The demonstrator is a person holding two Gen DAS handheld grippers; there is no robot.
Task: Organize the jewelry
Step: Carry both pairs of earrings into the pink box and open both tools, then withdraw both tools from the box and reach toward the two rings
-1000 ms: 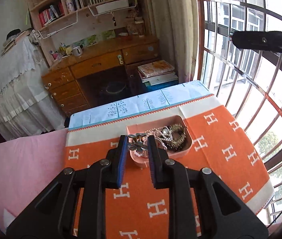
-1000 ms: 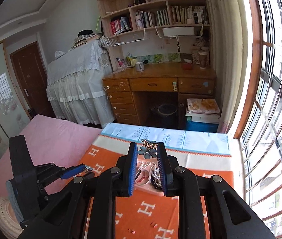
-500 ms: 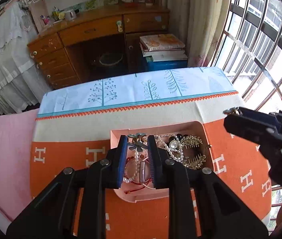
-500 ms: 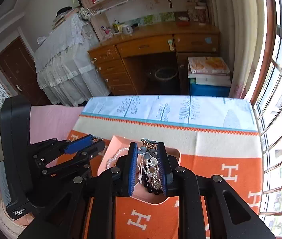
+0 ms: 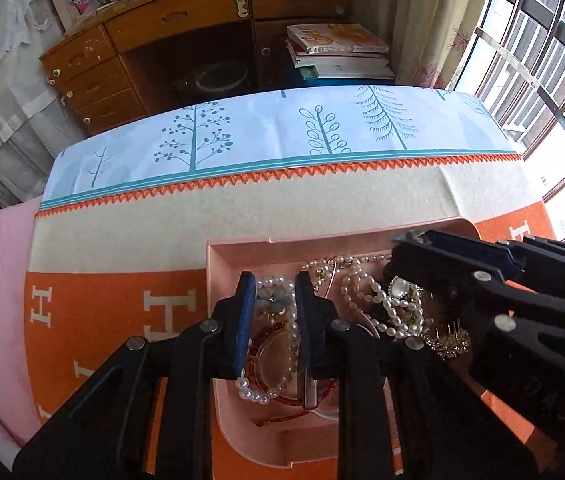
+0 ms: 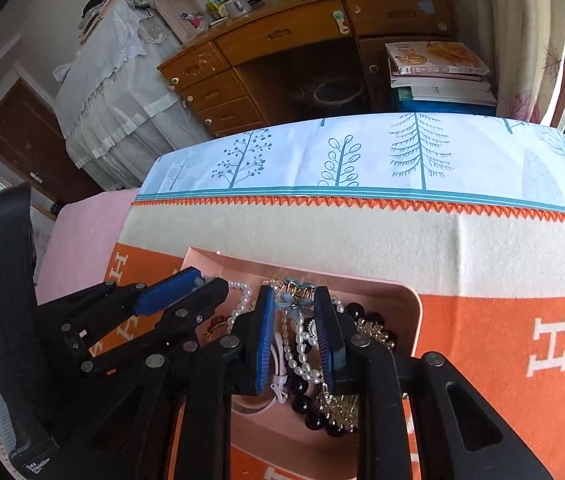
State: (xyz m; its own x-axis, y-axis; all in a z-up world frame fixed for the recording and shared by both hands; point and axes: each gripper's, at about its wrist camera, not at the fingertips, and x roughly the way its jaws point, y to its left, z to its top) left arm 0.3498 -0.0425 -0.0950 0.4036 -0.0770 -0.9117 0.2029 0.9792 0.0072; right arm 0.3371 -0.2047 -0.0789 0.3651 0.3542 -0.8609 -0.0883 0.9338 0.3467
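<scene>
A: Tangled pearl strands, black beads and gilt pieces [image 5: 386, 300] all sit heaped in the shallow pink tray [image 5: 238, 246], nothing sorted yet

B: Left gripper [image 5: 270, 300] clenched on a pale flower clip [image 5: 272, 300], right gripper [image 6: 296, 304] on a blue one [image 6: 294, 307]. Orange blanket [image 6: 494, 320] offers room around the rim
</scene>
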